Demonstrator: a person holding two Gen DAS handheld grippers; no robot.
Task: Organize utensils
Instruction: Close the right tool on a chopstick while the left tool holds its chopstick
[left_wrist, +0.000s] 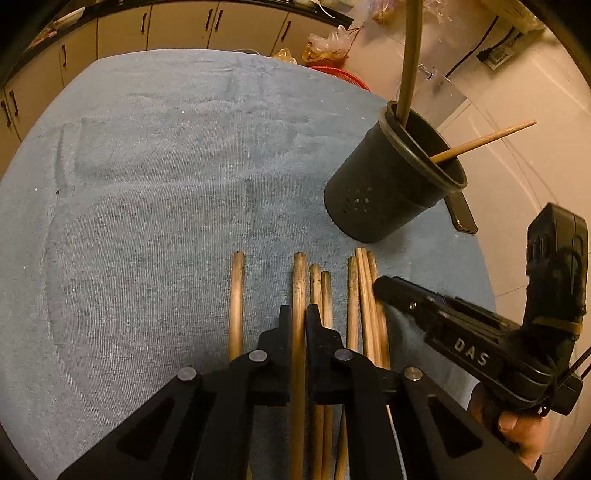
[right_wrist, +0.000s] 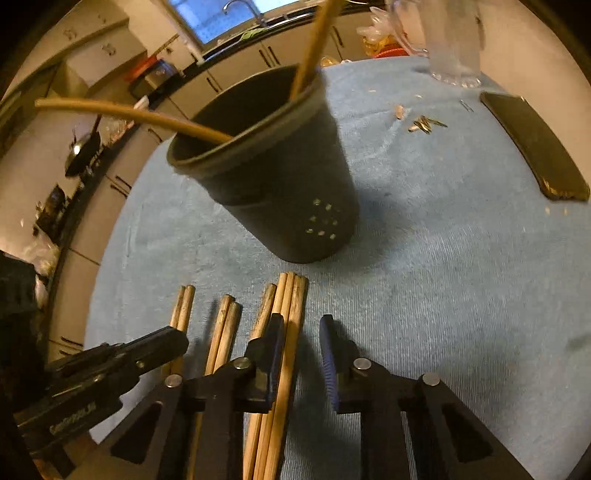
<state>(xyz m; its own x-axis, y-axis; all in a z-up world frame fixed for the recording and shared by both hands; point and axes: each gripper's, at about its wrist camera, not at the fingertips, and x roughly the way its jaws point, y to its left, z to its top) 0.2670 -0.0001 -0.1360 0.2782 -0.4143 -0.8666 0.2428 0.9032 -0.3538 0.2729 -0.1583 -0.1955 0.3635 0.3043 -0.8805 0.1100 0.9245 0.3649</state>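
Several wooden chopsticks lie side by side on a blue towel. My left gripper is shut on one chopstick in the middle of the row. My right gripper is open, its left finger beside the rightmost bundle of chopsticks; it also shows in the left wrist view. A dark perforated utensil holder stands past the chopsticks, also in the right wrist view, with one chopstick and a long tan handle in it.
A dark phone lies on the towel at the right, by a clear glass and some small scraps. Kitchen cabinets run along the far side. The table edge is just right of the holder.
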